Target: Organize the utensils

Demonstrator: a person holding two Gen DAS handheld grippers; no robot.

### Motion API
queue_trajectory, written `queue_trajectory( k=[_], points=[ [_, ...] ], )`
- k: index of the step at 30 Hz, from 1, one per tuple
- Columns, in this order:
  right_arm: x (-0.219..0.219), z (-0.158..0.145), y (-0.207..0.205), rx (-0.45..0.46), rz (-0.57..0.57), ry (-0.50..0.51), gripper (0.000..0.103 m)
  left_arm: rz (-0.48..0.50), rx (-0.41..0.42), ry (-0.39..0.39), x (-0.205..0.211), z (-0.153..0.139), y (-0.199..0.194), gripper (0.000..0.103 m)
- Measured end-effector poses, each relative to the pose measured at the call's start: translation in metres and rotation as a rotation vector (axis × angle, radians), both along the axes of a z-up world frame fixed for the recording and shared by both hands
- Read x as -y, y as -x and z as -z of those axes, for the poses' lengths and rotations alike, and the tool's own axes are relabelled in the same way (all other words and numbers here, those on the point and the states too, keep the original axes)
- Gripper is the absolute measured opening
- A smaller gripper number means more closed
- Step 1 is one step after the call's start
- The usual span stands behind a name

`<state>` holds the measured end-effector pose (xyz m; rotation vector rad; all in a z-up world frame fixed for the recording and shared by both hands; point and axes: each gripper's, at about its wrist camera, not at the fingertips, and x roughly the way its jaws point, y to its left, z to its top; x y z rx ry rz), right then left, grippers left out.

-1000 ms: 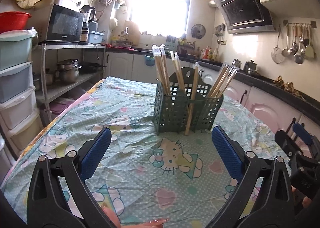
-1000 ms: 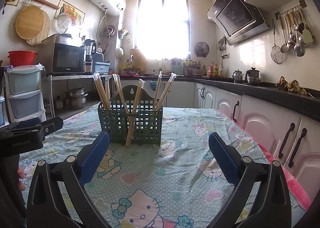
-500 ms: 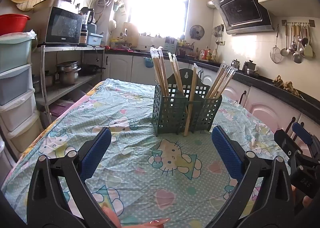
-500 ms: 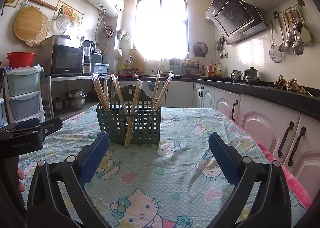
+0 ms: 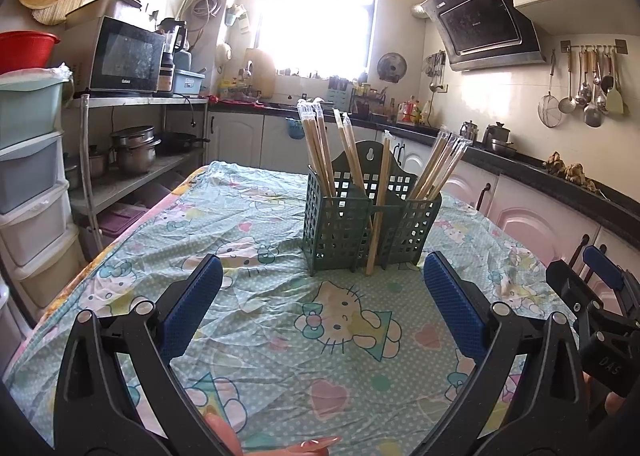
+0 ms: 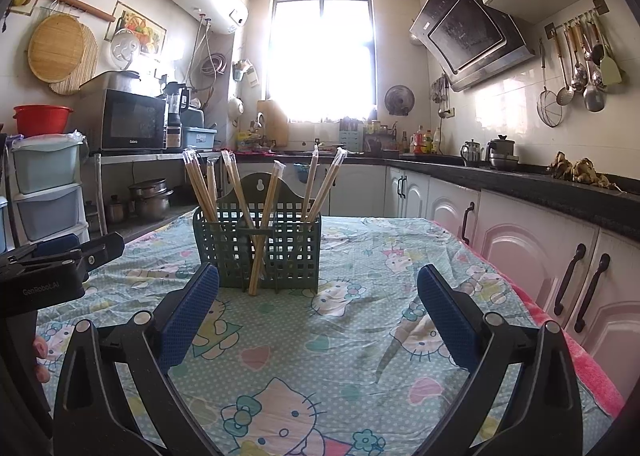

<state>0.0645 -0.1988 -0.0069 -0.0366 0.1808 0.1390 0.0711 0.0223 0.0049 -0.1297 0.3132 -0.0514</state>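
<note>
A dark green mesh utensil holder (image 5: pixel 368 228) (image 6: pixel 260 252) stands upright on the table with the cartoon-cat cloth (image 5: pixel 280 320) (image 6: pixel 360 328). Several wrapped pairs of wooden chopsticks (image 5: pixel 320 151) (image 6: pixel 200 187) lean in its compartments. One wrapped pair (image 5: pixel 378 207) (image 6: pixel 264 232) stands outside the front, leaning on the holder's middle bar. My left gripper (image 5: pixel 323 296) is open, well short of the holder, nothing between its blue pads. My right gripper (image 6: pixel 318 304) is open too, just short of the holder. Each gripper shows at the other view's edge.
A shelf with a microwave (image 5: pixel 120 55) and pots stands left of the table, beside plastic drawers (image 5: pixel 28 159). White cabinets (image 6: pixel 540 268) under a dark counter run along the right. Ladles hang on the right wall (image 6: pixel 576 67). A pink cloth edge (image 6: pixel 580 360) lines the table's right side.
Both views have tilted upward a little and drawn slightly back; the holder sits a bit lower and smaller in frame. Both grippers stay open and empty.
</note>
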Motion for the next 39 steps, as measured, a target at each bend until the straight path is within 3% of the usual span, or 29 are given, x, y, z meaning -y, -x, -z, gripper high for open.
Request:
queue_trajectory(
  k=[28, 39],
  points=[
    [0.000, -0.001, 0.002, -0.003, 0.000, -0.001, 0.097, 0.011, -0.008, 0.008, 0.001, -0.001, -0.002, 0.093],
    [0.008, -0.006, -0.002, -0.018, 0.025, -0.009, 0.097, -0.054, -0.078, 0.017, -0.014, 0.001, -0.013, 0.093]
  ],
)
